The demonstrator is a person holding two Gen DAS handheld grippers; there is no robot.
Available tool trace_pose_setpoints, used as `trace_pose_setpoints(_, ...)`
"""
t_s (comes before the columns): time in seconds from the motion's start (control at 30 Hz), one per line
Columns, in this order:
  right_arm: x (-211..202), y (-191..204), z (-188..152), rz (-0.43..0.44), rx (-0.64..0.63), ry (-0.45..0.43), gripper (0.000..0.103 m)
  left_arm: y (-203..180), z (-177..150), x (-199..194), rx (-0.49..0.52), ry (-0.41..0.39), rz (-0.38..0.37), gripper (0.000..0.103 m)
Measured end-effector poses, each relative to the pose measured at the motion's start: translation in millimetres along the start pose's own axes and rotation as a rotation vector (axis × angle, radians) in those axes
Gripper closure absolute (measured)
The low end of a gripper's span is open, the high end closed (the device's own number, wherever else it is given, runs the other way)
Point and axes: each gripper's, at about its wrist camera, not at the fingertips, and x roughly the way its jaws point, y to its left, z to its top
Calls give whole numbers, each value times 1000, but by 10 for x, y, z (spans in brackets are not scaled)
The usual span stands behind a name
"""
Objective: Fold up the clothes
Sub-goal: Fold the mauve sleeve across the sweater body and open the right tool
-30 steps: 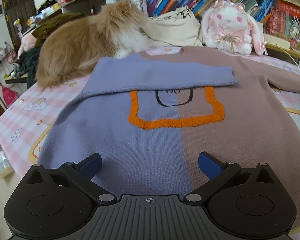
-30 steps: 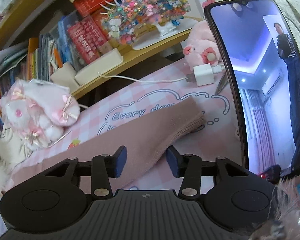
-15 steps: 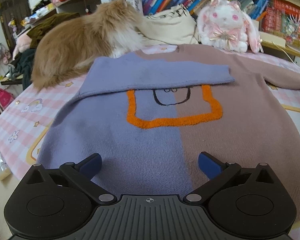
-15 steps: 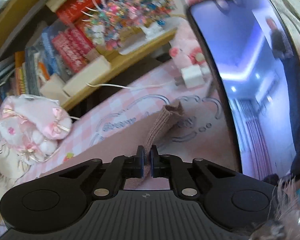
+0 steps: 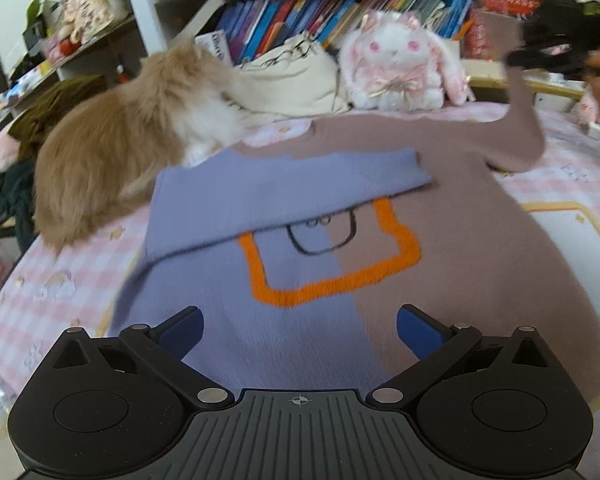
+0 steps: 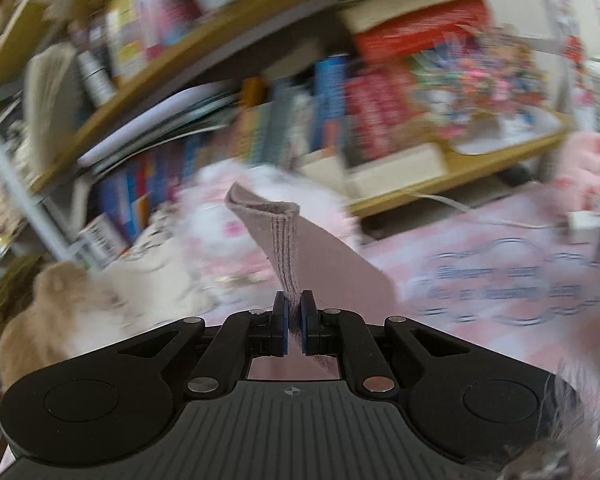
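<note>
We lift the brown sleeve [image 6: 300, 240] to fold it
Right gripper [image 6: 294, 322] pinches its cuff; left gripper [image 5: 298, 332] spread, near the sweater [image 5: 460, 260] hem

Motion-blurred bookshelf [image 6: 260, 112] and smeared, unreadable tablecloth lettering [image 6: 508, 284].

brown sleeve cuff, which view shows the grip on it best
The right wrist view: the right gripper is shut on the brown sleeve cuff, ribbing sharp between its pads. The left wrist view shows only the lifted brown sleeve, cuff end blurred.
</note>
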Motion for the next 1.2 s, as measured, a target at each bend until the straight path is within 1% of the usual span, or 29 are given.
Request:
trace_pose_setpoints(0.07, 38, 236, -47, 30, -25, 7, 97, 75, 9, -73, 7, -30, -16, 0)
trace_pose_setpoints(0.2, 123, 730, -170, 91, -77, 20, 97, 263, -67, -202, 35, -62, 0, 0)
trace_pose_setpoints(0.3, 192, 1075, -307, 132, -112, 35, 97, 442, -161, -279, 51, -59, 35, 0)
trace_pose_setpoints(0.5, 322, 1666, -631, 210, -145, 82, 97, 814, -381, -456, 63, -54, 138, 0)
trace_pose_setpoints(0.67, 446, 2005, -940, 248, -185, 147, 97, 1018, -511, -555, 54, -40, 190, 0)
trace_pose_setpoints(0.8, 551, 2156, -1144, 264, -213, 193, 97, 1078, -558, -598, 75, -44, 222, 0)
trace_pose_setpoints(0.97, 683, 2247, -1329, 266, -256, 264, 96, 1095, -571, -573, 89, -37, 217, 0)
trace_pose_setpoints(1.07, 730, 2281, -1417, 286, -301, 334, 89, 1088, -550, -539, 78, -43, 205, 0)
trace_pose_setpoints(1.1, 723, 2285, -1437, 299, -317, 354, 83, 1087, -542, -527, 72, -45, 199, 0)
trace_pose_setpoints(1.13, 687, 2279, -1448, 320, -332, 367, 70, 1086, -535, -515, 66, -47, 194, 0)
trace_pose_setpoints(1.2, 568, 2242, -1450, 361, -351, 380, 54, 1091, -519, -480, 48, -47, 180, 0)
